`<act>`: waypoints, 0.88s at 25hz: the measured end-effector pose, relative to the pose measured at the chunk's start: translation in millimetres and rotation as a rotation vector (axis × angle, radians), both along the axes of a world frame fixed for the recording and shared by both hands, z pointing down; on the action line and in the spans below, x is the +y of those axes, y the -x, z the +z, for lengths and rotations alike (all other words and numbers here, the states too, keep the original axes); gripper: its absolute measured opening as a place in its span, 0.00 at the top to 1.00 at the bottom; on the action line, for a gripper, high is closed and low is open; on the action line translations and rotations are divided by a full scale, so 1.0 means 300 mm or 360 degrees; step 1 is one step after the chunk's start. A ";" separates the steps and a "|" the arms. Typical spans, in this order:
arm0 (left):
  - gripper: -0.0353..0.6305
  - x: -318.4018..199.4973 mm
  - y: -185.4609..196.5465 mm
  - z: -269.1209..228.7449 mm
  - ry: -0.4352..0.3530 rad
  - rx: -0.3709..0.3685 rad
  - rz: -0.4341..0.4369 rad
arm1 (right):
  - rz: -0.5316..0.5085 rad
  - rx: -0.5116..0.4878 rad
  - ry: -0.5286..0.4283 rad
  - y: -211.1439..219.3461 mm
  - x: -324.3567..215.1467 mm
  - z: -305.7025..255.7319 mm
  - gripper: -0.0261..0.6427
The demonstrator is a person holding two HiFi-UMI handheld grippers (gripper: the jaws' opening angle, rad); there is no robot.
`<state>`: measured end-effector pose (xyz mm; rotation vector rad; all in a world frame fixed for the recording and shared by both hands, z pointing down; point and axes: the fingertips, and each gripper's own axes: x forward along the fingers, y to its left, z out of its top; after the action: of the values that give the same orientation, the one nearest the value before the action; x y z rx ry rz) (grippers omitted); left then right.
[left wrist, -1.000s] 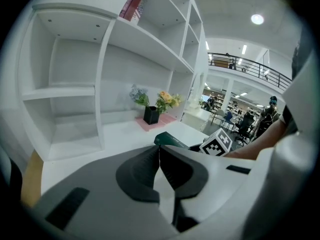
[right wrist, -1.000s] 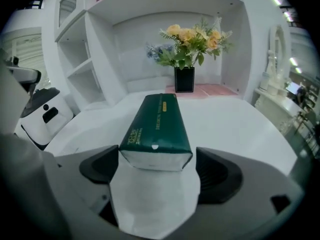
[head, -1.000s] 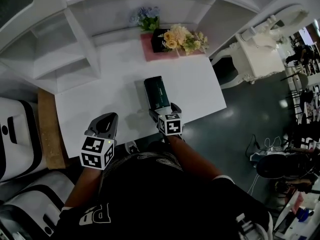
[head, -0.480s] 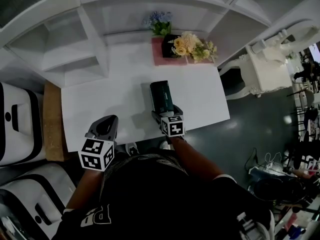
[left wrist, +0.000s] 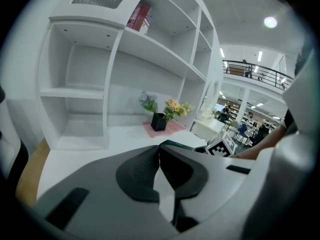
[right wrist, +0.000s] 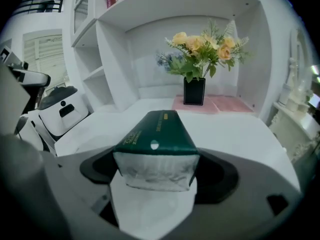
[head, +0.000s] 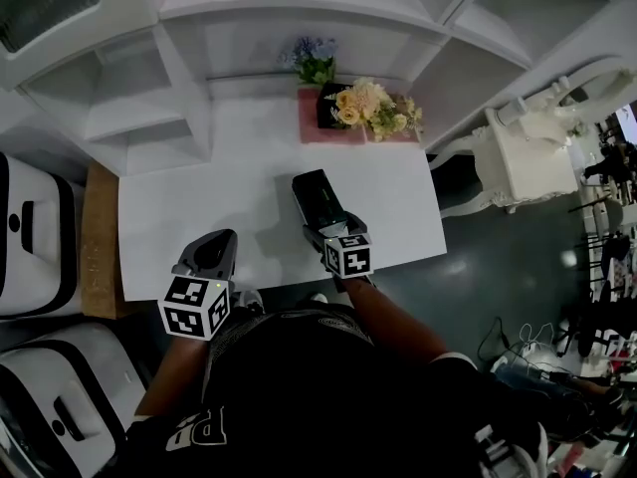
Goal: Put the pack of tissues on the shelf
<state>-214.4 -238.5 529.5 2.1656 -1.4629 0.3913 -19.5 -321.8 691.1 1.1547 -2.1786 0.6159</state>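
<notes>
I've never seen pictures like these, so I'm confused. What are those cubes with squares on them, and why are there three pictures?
A person holds a tool in each hand: a hand-held gripper with two jaws that pinch. The checkered cubes are part of those tools. One picture comes from a camera on the person's head, looking down. The other two come from cameras riding on the grippers. The right hand-held gripper is pinching a green pack of tissues near the front edge of the white table. The left hand-held gripper is closed on nothing. At the back stand flowers in a black vase on a pink mat, beside white shelves.
</notes>
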 end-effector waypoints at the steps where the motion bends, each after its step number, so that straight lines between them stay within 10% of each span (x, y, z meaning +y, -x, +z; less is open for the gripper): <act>1: 0.92 -0.004 -0.008 -0.003 -0.0004 0.0001 -0.0005 | 0.0001 -0.0014 -0.0009 -0.007 -0.007 -0.015 0.28; 22: 0.92 -0.022 -0.198 -0.044 -0.0054 -0.0033 0.0021 | -0.0073 -0.0267 -0.0057 -0.127 0.014 -0.225 0.31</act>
<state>-155.0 -245.0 516.4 2.2049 -1.4772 0.3971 18.7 -317.6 623.7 1.1030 -2.3592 0.6774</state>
